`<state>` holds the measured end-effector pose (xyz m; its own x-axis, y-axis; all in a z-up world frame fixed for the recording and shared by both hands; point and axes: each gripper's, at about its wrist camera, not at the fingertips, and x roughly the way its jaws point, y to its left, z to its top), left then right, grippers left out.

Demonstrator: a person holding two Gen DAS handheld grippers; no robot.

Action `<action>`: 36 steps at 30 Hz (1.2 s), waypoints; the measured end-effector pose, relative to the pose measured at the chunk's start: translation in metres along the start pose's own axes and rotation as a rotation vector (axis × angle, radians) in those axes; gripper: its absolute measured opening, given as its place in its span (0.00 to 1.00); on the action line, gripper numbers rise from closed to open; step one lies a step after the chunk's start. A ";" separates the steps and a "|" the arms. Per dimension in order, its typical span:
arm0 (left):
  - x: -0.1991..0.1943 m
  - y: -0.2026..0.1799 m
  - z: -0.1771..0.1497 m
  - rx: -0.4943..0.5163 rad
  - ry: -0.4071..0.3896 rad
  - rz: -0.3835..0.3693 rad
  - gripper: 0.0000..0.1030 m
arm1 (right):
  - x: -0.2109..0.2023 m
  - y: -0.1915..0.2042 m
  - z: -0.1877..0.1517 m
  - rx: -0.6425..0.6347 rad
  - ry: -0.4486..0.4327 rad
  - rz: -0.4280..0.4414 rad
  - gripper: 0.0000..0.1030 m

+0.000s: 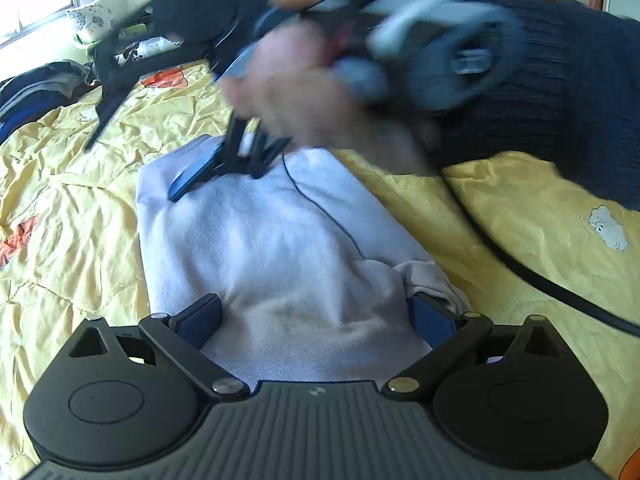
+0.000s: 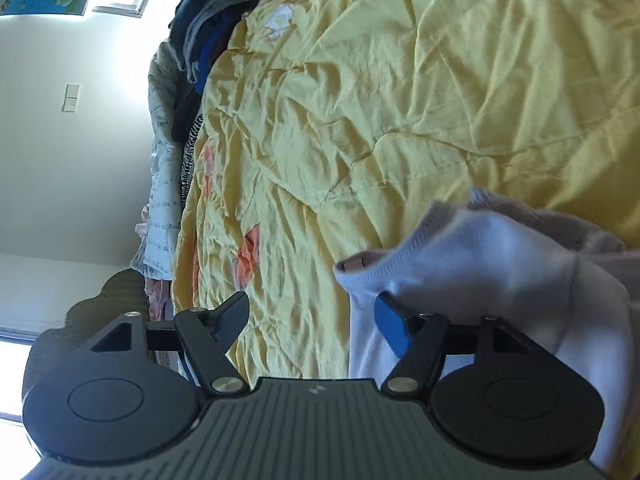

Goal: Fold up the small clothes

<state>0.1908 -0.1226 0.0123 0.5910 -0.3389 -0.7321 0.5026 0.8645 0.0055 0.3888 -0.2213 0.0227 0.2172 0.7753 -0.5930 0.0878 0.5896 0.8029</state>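
Left gripper (image 1: 316,320): nearest the lens, low centre of left wrist view; jaws spread wide, straddling the near hem of the garment; right blue pad half tucked under a fabric fold at 4 o'clock, no pinch visible.
Pale lilac garment (image 1: 256,240): small knit top, lying flat on the quilt, running from 6 o'clock up toward 12; ribbed edge at the far end, a rumpled beige-grey fold at its 4 o'clock corner.
Right gripper (image 1: 224,156): over the garment's far end at 12 o'clock, blurred; jaws apart, one blue finger lying on the cloth. In right wrist view (image 2: 316,326) spread wide, right blue pad touching the lifted ribbed edge (image 2: 400,256), left finger over bare quilt; nothing pinched.
Hand (image 1: 320,92): around the right gripper's handle, blurred, dark knit sleeve (image 1: 560,100) behind at 2 o'clock.
Black cable (image 1: 520,268): trailing across the quilt at 3 o'clock.
Yellow quilt (image 1: 80,200): crumpled, orange patches, beneath everything.
Clothes pile (image 1: 36,92): dark, at 10 o'clock, well apart from the garment.
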 end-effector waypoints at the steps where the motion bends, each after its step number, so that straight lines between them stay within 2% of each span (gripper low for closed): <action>1: -0.001 0.000 -0.001 -0.002 -0.003 0.002 0.98 | -0.008 0.003 -0.006 -0.018 -0.005 0.014 0.77; 4: -0.012 0.002 0.000 -0.028 -0.024 0.013 0.98 | -0.039 0.010 -0.027 -0.098 -0.035 0.047 0.78; 6: -0.032 0.014 -0.001 -0.063 -0.067 -0.020 0.98 | -0.064 0.007 -0.038 -0.140 -0.067 0.053 0.79; 8: -0.051 0.039 -0.002 -0.144 -0.112 -0.060 0.98 | -0.093 -0.009 -0.047 -0.144 -0.112 0.034 0.79; 10: -0.060 0.078 -0.002 -0.314 -0.123 -0.120 0.98 | -0.117 -0.032 -0.053 -0.134 -0.160 -0.014 0.79; 13: -0.043 0.151 -0.013 -0.715 -0.051 -0.295 0.98 | -0.133 -0.068 -0.057 -0.072 -0.180 -0.057 0.77; 15: -0.025 0.182 -0.020 -0.880 -0.019 -0.389 0.98 | -0.134 -0.084 -0.058 -0.040 -0.183 -0.090 0.77; 16: -0.018 0.188 -0.023 -0.917 -0.004 -0.406 0.98 | -0.130 -0.089 -0.059 -0.034 -0.177 -0.105 0.77; 21: 0.012 0.193 -0.030 -1.029 0.044 -0.553 0.98 | -0.121 -0.095 -0.060 -0.003 -0.138 -0.049 0.79; 24: 0.020 0.189 -0.028 -1.047 0.039 -0.557 0.97 | -0.112 -0.095 -0.060 0.011 -0.100 -0.014 0.79; 26: 0.027 0.188 -0.022 -1.038 0.052 -0.556 0.97 | -0.108 -0.089 -0.061 -0.008 -0.089 -0.020 0.81; 28: 0.030 0.187 -0.017 -1.028 0.060 -0.559 0.95 | -0.102 -0.083 -0.060 -0.012 -0.077 -0.011 0.87; 29: 0.032 0.185 -0.015 -1.025 0.066 -0.557 0.89 | -0.099 -0.081 -0.059 -0.012 -0.072 0.003 0.88; 31: 0.038 0.186 -0.014 -1.028 0.080 -0.545 0.69 | -0.094 -0.078 -0.058 -0.004 -0.057 0.028 0.91; 32: 0.043 0.187 -0.013 -1.033 0.100 -0.531 0.50 | -0.090 -0.077 -0.057 0.003 -0.046 0.041 0.91; 33: 0.046 0.188 -0.015 -1.047 0.114 -0.527 0.39 | -0.089 -0.077 -0.057 0.008 -0.043 0.053 0.90; 35: 0.050 0.192 -0.019 -1.083 0.120 -0.547 0.39 | -0.087 -0.077 -0.056 0.008 -0.039 0.058 0.85; 36: 0.050 0.193 -0.019 -1.088 0.121 -0.551 0.39 | -0.085 -0.079 -0.056 0.012 -0.035 0.055 0.75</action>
<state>0.3054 0.0338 -0.0364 0.3739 -0.7711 -0.5154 -0.1567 0.4952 -0.8545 0.3085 -0.3212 0.0069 0.2562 0.7978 -0.5457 0.0868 0.5433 0.8350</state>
